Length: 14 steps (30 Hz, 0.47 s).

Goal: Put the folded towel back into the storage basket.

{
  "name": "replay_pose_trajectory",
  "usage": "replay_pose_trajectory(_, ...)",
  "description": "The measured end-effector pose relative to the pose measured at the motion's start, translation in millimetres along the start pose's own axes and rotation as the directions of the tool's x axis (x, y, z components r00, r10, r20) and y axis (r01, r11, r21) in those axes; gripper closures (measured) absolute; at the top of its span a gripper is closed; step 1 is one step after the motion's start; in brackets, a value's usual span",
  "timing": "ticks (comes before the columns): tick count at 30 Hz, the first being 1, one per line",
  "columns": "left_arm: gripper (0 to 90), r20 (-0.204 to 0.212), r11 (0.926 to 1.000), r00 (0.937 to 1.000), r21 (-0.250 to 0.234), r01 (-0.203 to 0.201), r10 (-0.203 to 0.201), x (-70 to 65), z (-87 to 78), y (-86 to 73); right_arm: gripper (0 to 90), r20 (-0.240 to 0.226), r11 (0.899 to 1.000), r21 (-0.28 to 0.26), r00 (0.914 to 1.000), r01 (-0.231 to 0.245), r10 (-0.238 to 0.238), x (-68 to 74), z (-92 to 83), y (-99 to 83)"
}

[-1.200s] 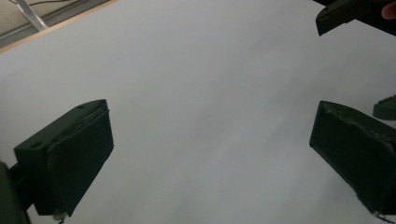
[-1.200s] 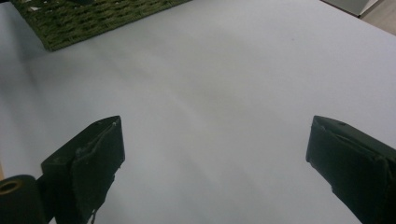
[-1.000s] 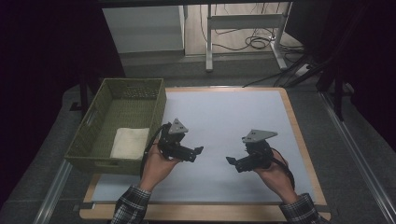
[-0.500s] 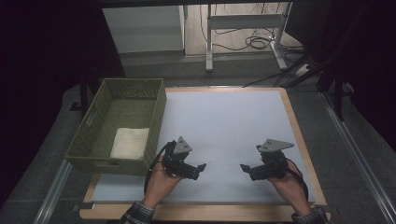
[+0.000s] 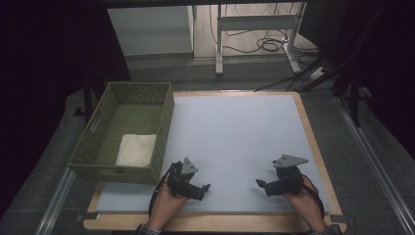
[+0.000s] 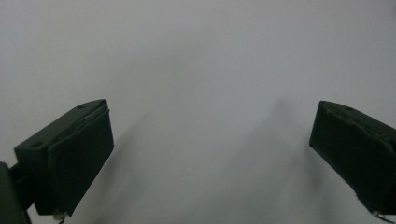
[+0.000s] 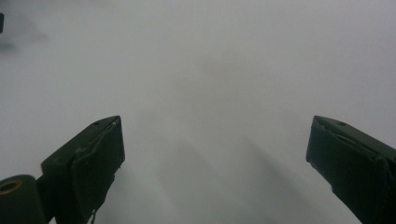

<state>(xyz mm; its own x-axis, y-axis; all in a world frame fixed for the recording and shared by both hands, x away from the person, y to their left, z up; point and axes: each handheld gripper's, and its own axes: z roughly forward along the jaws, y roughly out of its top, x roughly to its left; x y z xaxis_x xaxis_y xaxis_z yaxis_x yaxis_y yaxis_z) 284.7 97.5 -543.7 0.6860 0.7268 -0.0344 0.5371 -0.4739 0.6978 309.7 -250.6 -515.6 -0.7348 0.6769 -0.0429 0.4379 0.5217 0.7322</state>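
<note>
The left gripper (image 5: 204, 188) sits low over the near left part of the pale grey mat (image 5: 235, 132), jaws spread wide with nothing between them; the right gripper (image 5: 260, 184) hovers at the near right, jaws likewise wide and empty, the two well apart and pointing toward each other; just left of the left gripper stands the green woven basket (image 5: 100, 147); a folded white cloth (image 5: 136, 150) lies inside it at its near end.

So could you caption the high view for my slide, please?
Both open grippers, left and right, rest near the table's front edge.
</note>
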Motion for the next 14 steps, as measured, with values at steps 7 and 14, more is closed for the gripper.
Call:
replay_pose_trajectory(7,0.0,-0.002,0.9999,0.9999,0.010,0.012,-0.012,1.2,2.9,-2.1,4.1,-0.009,0.999,0.046,0.9999,0.010,-0.010,0.2,13.6,-10.2)
replay_pose_trajectory(14,0.0,-0.007,0.9999,0.9999,0.011,0.008,-0.008,0.2,3.3,-2.4,3.9,-0.006,0.999,0.044,0.9999,0.011,-0.011,1.1,13.9,-11.2)
